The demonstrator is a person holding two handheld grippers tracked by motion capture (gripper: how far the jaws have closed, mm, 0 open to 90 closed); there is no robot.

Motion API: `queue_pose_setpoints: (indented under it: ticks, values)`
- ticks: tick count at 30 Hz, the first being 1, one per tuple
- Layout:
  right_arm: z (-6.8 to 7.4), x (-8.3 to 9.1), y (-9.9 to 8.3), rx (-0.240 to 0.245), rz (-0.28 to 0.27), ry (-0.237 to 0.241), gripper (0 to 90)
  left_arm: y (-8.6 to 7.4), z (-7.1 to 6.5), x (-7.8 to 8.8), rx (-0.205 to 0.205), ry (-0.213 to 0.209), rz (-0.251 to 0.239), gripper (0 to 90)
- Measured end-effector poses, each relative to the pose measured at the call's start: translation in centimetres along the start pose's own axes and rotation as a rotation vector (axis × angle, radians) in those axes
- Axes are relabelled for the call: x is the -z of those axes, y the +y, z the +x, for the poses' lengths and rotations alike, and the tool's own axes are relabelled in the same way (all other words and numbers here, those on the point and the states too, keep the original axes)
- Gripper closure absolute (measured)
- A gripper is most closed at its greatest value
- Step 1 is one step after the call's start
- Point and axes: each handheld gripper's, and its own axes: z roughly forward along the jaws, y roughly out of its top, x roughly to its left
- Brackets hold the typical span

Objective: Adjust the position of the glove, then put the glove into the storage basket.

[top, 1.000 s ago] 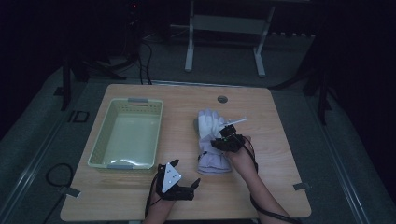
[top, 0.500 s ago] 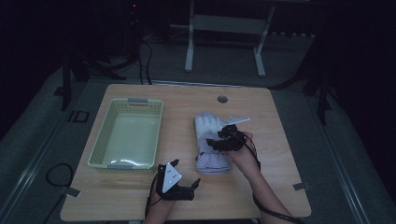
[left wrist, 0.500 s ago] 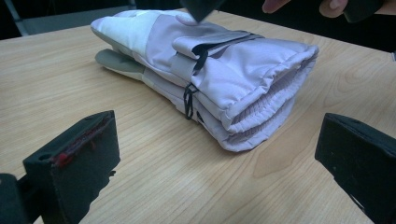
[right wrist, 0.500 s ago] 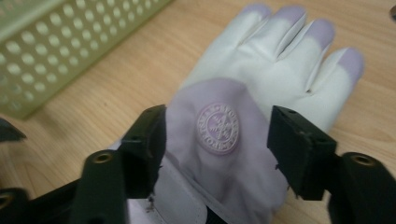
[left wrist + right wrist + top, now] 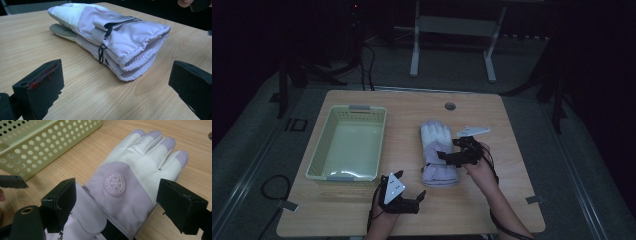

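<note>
Two lilac and white gloves [image 5: 437,152] lie stacked flat mid-table, fingers pointing away from me. My right gripper [image 5: 443,156] hovers over the cuff end of the top glove [image 5: 130,182]. Its jaws have just been opening and now stand wide, the glove below and between them with no pad pressing on it. In the right gripper view the right gripper [image 5: 117,200] looks along the glove's round snowflake badge [image 5: 114,184]. My left gripper [image 5: 419,199] rests near the table's front edge, open and empty, pointing at the cuffs [image 5: 140,50]. The left gripper [image 5: 115,82] stays short of them.
A pale green perforated basket [image 5: 347,145] stands to the left of the gloves, and its wall [image 5: 45,147] shows in the right gripper view. A round cable hole [image 5: 450,106] sits near the table's back edge. A metal stand [image 5: 452,45] is on the floor behind.
The right gripper's jaws have opened over the top glove, and that hand has drawn slightly back and up. The glove now lies flat. The left gripper has kept still.
</note>
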Motion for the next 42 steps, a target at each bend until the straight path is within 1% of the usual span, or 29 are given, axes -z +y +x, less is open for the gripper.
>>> queue_pose_setpoints:
  ticks: [1, 4, 5, 6, 7, 8, 9, 10, 12, 13, 14, 16, 19, 20, 21, 22, 23, 25, 27, 28, 29, 30, 31, 32, 33, 36, 38, 41, 42]
  values:
    - [0.0, 0.0, 0.0, 0.000, 0.000, 0.000, 16.3, 0.0, 0.0, -0.1, 0.004, 0.002, 0.003, 0.0]
    - [-0.1, 0.7, -0.3, 0.039, -0.029, -0.028, 16.3, 0.5, 0.0, -0.2, 0.002, -0.002, 0.020, 0.0]
    - [-0.1, 1.1, -0.4, 0.050, -0.045, -0.044, 16.2, 0.7, 0.0, -0.2, 0.009, -0.011, 0.023, 0.0]
    - [-0.1, 1.3, -0.5, 0.055, -0.056, -0.046, 16.3, 1.1, 0.0, -0.2, 0.017, -0.039, 0.025, 0.0]
    - [-0.2, 1.7, -0.5, 0.055, -0.051, -0.051, 16.4, 1.4, 0.0, -0.2, 0.019, -0.053, 0.028, 0.0]
    - [-0.3, 1.9, -0.6, 0.051, -0.041, -0.056, 16.4, 1.8, -0.1, -0.2, 0.006, -0.071, 0.035, 0.0]
    - [-0.5, 2.2, -0.7, 0.032, -0.021, -0.049, 15.8, 2.1, -0.2, -0.1, -0.013, -0.072, 0.033, 0.0]
    - [-0.7, 2.4, -0.8, 0.025, -0.020, -0.041, 15.9, 2.3, -0.3, -0.1, -0.023, -0.072, 0.036, 0.0]
    - [-0.9, 2.8, -1.0, 0.014, -0.040, -0.056, 15.8, 3.2, -0.7, -0.2, -0.037, -0.079, 0.030, 0.0]
    - [-1.1, 2.9, -1.1, 0.011, -0.052, -0.063, 12.1, 3.7, -0.8, -0.3, -0.045, -0.084, 0.032, 0.0]
    - [-1.1, 3.1, -1.2, 0.014, -0.061, -0.069, 10.8, 4.2, -0.9, -0.5, -0.051, -0.079, 0.040, 0.0]
    - [-1.2, 3.0, -1.3, 0.006, -0.076, -0.096, 10.3, 5.3, -0.9, -0.8, -0.048, -0.080, 0.036, 0.0]
    - [-1.5, 2.7, -1.3, -0.008, -0.071, -0.112, 10.6, 7.0, -0.6, -1.5, -0.062, -0.072, 0.056, 0.0]
    - [-1.5, 2.6, -1.3, -0.011, -0.072, -0.121, 14.2, 7.6, -0.4, -1.9, -0.053, -0.065, 0.065, 0.0]
    - [-1.6, 2.5, -1.3, 0.004, -0.070, -0.131, 16.2, 8.1, -0.2, -2.3, -0.043, -0.060, 0.076, 0.0]
    - [-1.6, 2.4, -1.2, 0.013, -0.071, -0.144, 20.8, 8.5, 0.0, -2.7, -0.044, -0.052, 0.090, 0.0]
    - [-1.6, 2.2, -1.1, 0.018, -0.068, -0.148, 25.0, 8.9, 0.1, -3.0, -0.042, -0.049, 0.097, 0.0]
    - [-1.6, 1.8, -1.0, 0.029, -0.072, -0.161, 32.5, 9.2, 0.5, -3.8, -0.020, -0.046, 0.111, 0.0]
    - [-1.6, 1.4, -0.9, 0.031, -0.069, -0.144, 41.3, 9.2, 0.7, -4.4, -0.005, -0.018, 0.119, 8.8]
    - [-1.6, 1.2, -0.9, 0.032, -0.068, -0.154, 43.1, 9.2, 0.8, -4.7, 0.003, -0.017, 0.127, 9.7]
    - [-1.6, 0.9, -0.9, 0.030, -0.059, -0.146, 46.5, 9.1, 0.8, -4.9, 0.015, -0.012, 0.134, 9.7]
    - [-1.6, 0.7, -0.9, 0.021, -0.052, -0.142, 46.8, 9.0, 0.9, -5.1, 0.026, -0.016, 0.147, 10.7]
    - [-1.5, 0.6, -0.9, 0.019, -0.049, -0.143, 47.8, 8.8, 1.0, -5.1, 0.043, -0.027, 0.150, 14.3]
    - [-1.5, 0.4, -1.0, 0.014, -0.043, -0.136, 47.9, 8.6, 0.9, -5.1, 0.057, -0.015, 0.147, 14.7]
    - [-1.4, 0.3, -1.1, 0.008, -0.038, -0.134, 47.9, 8.4, 0.9, -5.2, 0.061, -0.017, 0.153, 14.9]
    - [-1.5, -0.2, -1.6, 0.003, -0.022, -0.135, 47.3, 7.5, 1.0, -5.4, 0.090, -0.011, 0.196, 19.5]
    - [-1.7, -0.4, -2.0, -0.006, -0.013, -0.134, 45.6, 6.8, 1.4, -5.7, 0.105, 0.011, 0.228, 23.3]
    - [-1.9, -0.8, -2.9, -0.014, 0.007, -0.121, 42.7, 5.8, 2.2, -6.3, 0.164, 0.000, 0.271, 25.5]
    - [-2.0, -0.9, -3.2, -0.024, 0.013, -0.115, 42.6, 5.5, 2.4, -6.6, 0.177, -0.008, 0.285, 25.5]
